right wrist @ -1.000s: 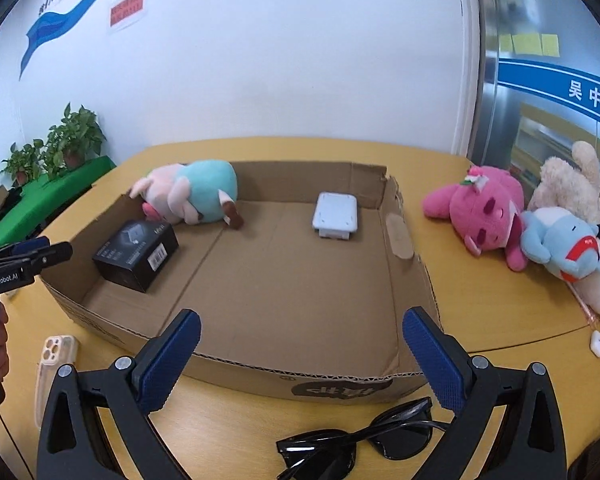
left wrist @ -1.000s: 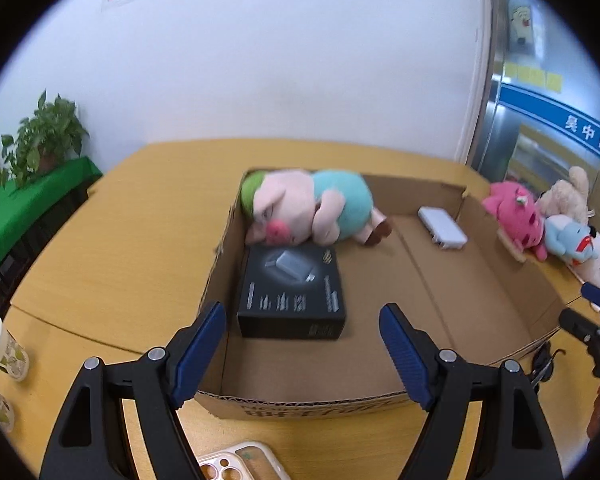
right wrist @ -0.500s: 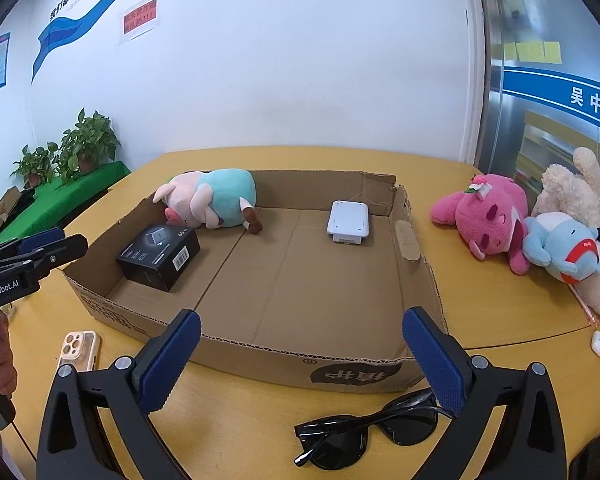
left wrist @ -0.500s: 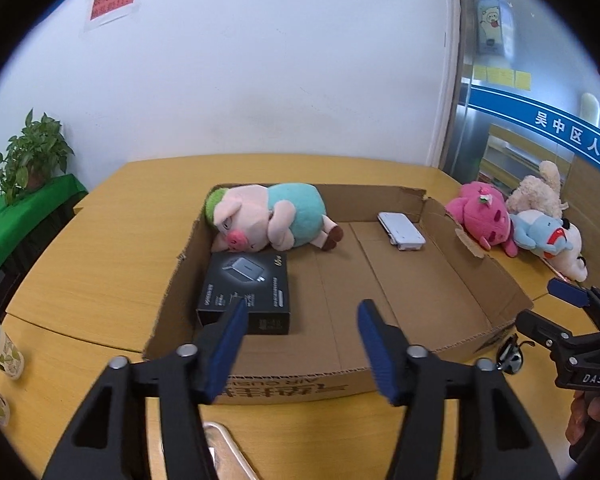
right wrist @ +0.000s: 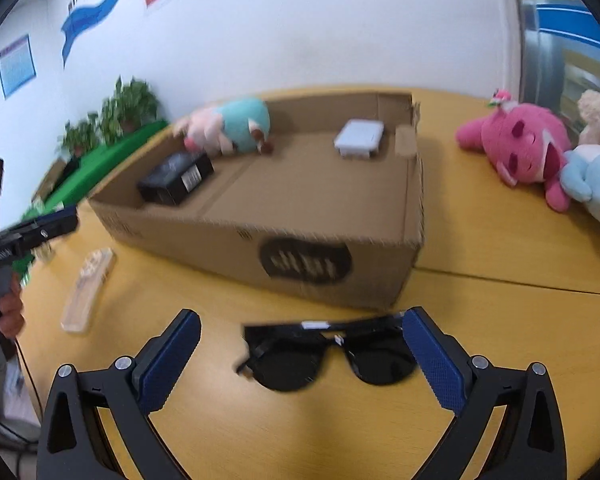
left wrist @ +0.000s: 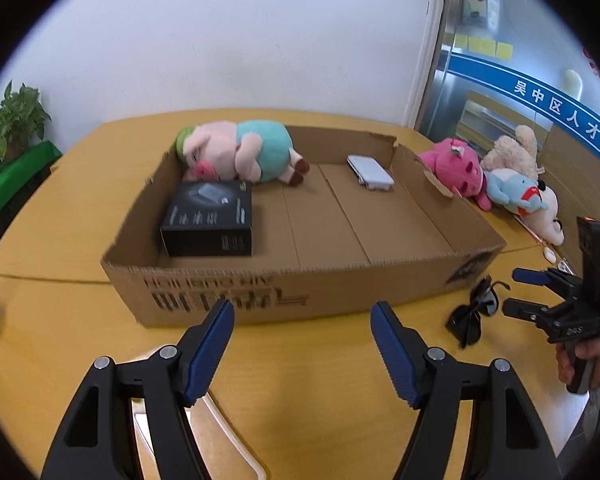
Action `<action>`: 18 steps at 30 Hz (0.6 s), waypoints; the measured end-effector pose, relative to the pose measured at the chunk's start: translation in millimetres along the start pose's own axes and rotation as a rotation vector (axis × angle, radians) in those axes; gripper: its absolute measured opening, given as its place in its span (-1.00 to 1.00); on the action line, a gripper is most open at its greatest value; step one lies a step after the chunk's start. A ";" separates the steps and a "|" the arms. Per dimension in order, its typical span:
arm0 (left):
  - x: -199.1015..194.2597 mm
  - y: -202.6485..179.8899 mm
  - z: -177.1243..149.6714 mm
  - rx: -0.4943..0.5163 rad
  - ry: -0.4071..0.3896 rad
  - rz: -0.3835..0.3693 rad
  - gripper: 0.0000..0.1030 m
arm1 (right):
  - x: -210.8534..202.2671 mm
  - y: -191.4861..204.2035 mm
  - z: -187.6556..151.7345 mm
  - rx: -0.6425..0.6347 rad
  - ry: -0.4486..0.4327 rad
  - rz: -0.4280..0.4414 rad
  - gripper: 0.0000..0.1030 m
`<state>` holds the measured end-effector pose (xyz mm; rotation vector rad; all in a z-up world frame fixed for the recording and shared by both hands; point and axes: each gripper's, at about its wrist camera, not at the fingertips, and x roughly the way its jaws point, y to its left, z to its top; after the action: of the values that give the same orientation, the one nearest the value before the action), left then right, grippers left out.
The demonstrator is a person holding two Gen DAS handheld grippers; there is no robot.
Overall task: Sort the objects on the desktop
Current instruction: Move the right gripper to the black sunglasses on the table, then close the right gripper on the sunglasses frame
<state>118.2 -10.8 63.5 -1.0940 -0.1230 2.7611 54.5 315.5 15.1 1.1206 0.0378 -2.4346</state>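
Your right gripper (right wrist: 300,364) stood wide open and held nothing, with the black sunglasses (right wrist: 328,356) lying flat on the table between its pads. The glasses were at about 12 o'clock from that gripper. The right pad looked to be almost at the end of the frame, but I could not tell if it touched. Your left gripper (left wrist: 302,346) had its jaws opening, with nothing between them; the clear phone case (left wrist: 224,436) lay under it at about 7 o'clock, mostly hidden by the fingers.

I judged that the risk was in the closing. The glasses were thin and low, so the pads could slide over the lenses, or press one temple and turn the frame away. If you had closed off centre, the glasses could have tipped when lifted. The right view was blurred, so a fast approach could also push them against the box.

The cardboard box (right wrist: 332,240) stood just beyond the glasses at 12 o'clock, and its near wall left little room in front. Inside, the plush pig (left wrist: 236,156), the black carton (left wrist: 210,218) and the white device (left wrist: 370,172) kept to the far side, so the middle floor was free. The plush toys (right wrist: 520,152) lay at 2 o'clock, well apart.
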 end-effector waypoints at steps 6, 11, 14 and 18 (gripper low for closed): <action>5.6 -1.5 -16.1 -0.026 0.037 -0.017 0.37 | 24.9 -25.0 -3.8 -0.002 0.065 0.041 0.99; 7.5 2.7 -19.4 -0.039 0.044 -0.015 0.37 | 34.9 -19.4 -14.7 0.034 0.094 0.121 1.00; 11.0 6.9 -20.6 -0.054 0.056 -0.020 0.37 | 28.3 1.1 -26.0 0.049 0.102 0.201 0.99; 16.4 8.6 -21.9 -0.067 0.072 -0.029 0.37 | 12.2 28.8 -33.9 -0.001 0.073 0.174 0.99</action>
<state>120.4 -15.8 35.3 -1.1967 -0.2214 2.7059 83.8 292.0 -11.8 1.1614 -0.0343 -2.2398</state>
